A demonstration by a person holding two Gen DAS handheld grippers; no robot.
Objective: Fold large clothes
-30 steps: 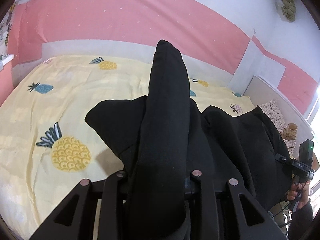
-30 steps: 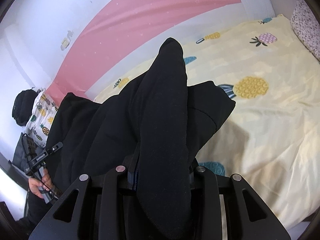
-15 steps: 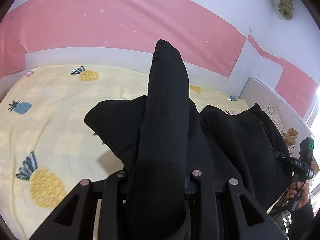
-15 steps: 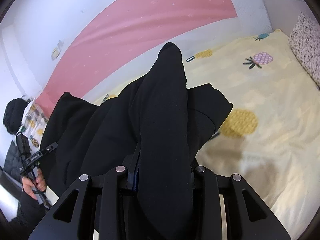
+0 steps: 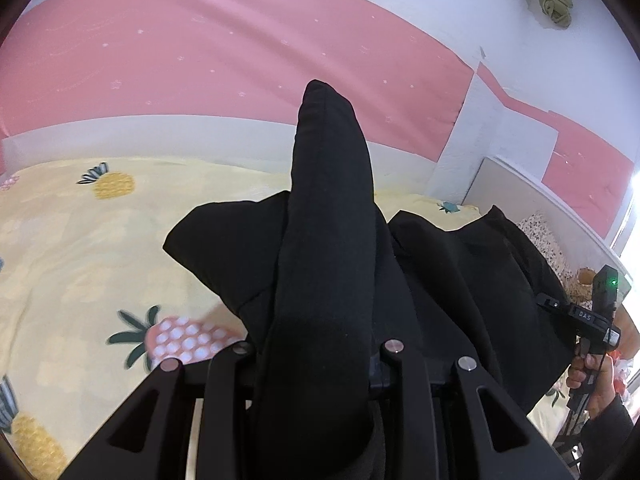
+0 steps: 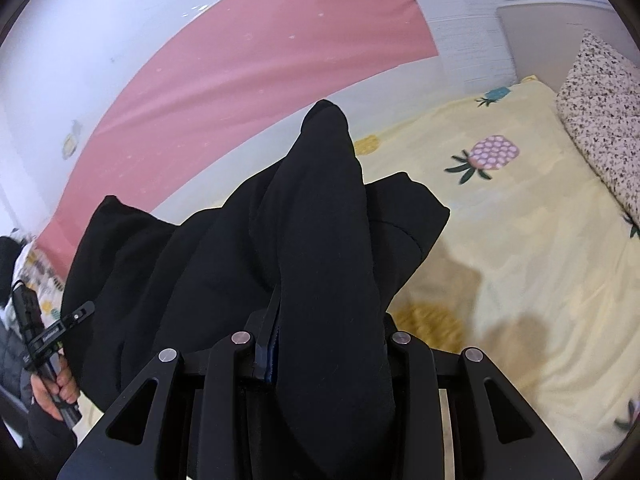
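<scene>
The black garment (image 5: 460, 280) hangs in the air above the bed (image 5: 80, 248), stretched between the two claws, and its lower hem shows no contact with the sheet. The left gripper (image 5: 320, 360) is clamped on a thick fold of the cloth that rises between its fingers; the right gripper (image 6: 320, 344) pinches another fold of the garment (image 6: 180, 272) the same way. Between the two grips the fabric sags in a wide drape, and a loose corner juts out on the outer side of each claw.

Beneath, the pineapple-print sheet (image 6: 520, 240) lies bare out to the wall side and toward the head end, where a speckled pillow (image 6: 600, 112) sits at the bed's edge. A pink-and-white wall (image 5: 200, 60) runs along the far edge. In each view the opposite hand (image 5: 596, 380) grips its handle beside the drape.
</scene>
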